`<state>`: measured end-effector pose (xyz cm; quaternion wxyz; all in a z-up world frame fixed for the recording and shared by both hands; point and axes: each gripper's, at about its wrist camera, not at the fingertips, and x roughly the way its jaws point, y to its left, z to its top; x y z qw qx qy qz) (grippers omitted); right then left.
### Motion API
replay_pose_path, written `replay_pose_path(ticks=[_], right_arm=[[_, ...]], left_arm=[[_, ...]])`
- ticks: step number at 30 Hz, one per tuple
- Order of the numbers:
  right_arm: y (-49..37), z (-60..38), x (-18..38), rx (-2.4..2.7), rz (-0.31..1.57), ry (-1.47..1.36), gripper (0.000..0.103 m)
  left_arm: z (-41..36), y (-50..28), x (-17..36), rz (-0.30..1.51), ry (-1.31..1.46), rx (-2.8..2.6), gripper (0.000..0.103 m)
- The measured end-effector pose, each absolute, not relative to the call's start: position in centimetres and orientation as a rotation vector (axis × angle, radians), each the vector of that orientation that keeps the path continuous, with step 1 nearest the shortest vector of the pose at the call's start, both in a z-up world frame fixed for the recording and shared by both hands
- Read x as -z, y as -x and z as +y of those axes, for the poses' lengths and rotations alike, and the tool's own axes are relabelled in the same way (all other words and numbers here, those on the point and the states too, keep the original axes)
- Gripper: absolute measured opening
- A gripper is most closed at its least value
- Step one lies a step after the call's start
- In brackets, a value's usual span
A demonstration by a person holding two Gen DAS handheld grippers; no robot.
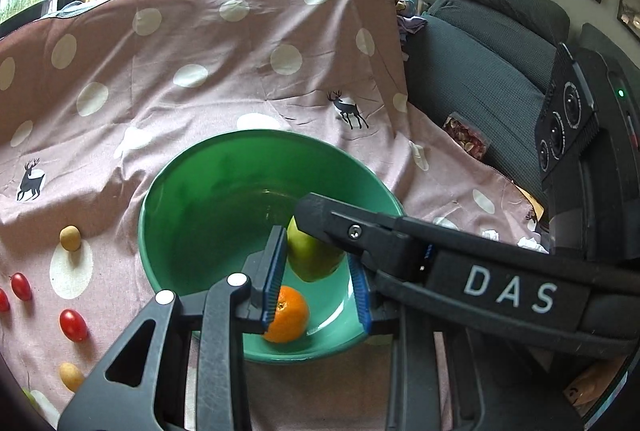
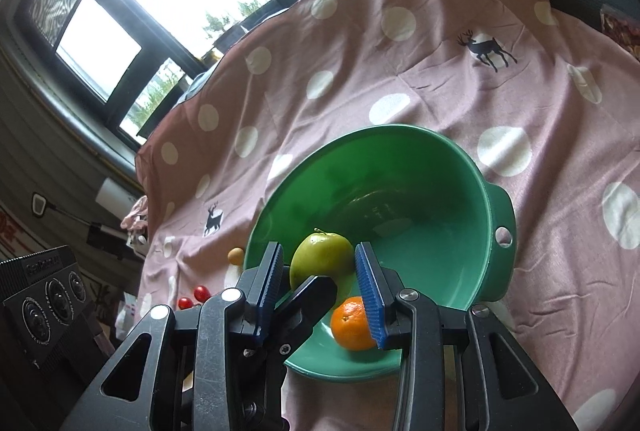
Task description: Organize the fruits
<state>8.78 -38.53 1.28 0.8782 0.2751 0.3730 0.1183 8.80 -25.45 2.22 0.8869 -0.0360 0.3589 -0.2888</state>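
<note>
A green bowl sits on a pink polka-dot cloth and holds a green apple and an orange tangerine. My left gripper is open over the bowl's near side, with both fruits between its blue pads and neither gripped. My right gripper is open too, above the same bowl; the apple and tangerine lie below it. The right gripper's black finger crosses the left wrist view over the apple.
On the cloth left of the bowl lie red cherry tomatoes and small yellowish fruits. A dark sofa with a snack packet stands at the right. A window is behind.
</note>
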Motion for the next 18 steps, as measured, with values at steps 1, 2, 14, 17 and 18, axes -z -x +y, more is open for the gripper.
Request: replay_pose_path(ticks=[1,2,14,17,18], right_arm=[[-8.79,-38.58,-1.24,-0.246,0.779,-0.574,0.041],[-8.82,-38.62,-1.18,-0.244,0.780,-0.574,0.041],[-8.88,-38.73,-1.03,-0.230,0.792,-0.567,0.041],[-8.90,-38.77,-0.98,-0.229,0.794,-0.566,0.041],[-8.93,-38.89,-0.87,-0.227,0.796,-0.565,0.041]], left_arm=[[-25.43,-8.82,-2.13,0.746,0.074,0.602,0.029],[-25.47,-8.85,-2.08,0.747,0.075,0.604,0.029],[-25.62,-9.14,-1.66,0.763,0.084,0.620,0.029],[-25.61,-9.21,-1.56,0.768,0.087,0.624,0.029],[-25.62,-9.23,-1.52,0.770,0.088,0.625,0.029]])
